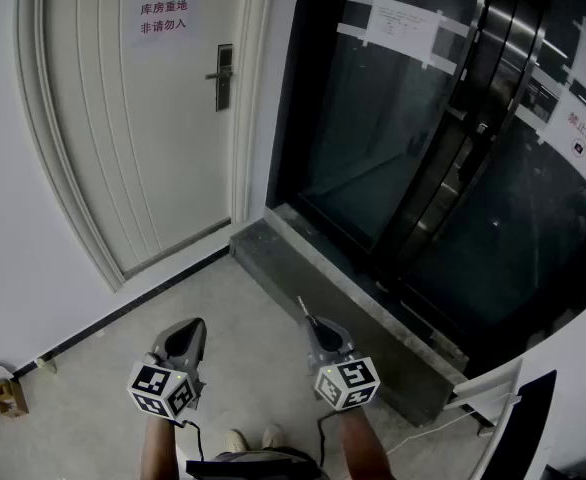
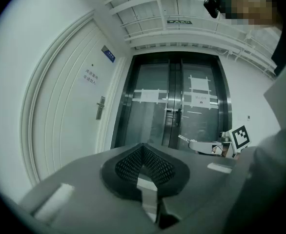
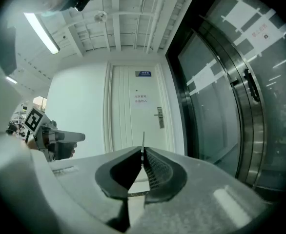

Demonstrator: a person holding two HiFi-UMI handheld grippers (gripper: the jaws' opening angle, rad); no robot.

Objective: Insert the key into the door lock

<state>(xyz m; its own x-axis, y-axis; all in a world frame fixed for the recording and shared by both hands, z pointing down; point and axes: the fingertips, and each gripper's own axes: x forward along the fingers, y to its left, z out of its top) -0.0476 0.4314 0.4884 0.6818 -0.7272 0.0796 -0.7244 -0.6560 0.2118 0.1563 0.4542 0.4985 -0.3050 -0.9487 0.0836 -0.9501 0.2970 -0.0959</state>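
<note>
The key [image 3: 143,139] shows only as a thin blade tip above the closed jaws of the right hand-held gripper [image 3: 142,152]; its head is hidden between them. On the door lock [image 1: 223,76] the keyhole is too small to tell in all 3 views. In the head view the person's forearms [image 1: 361,450] are cut off by the bottom edge, and the door [image 1: 143,128] by the top edge.

Head view down, all sharing door [image 1: 158,118]
</note>
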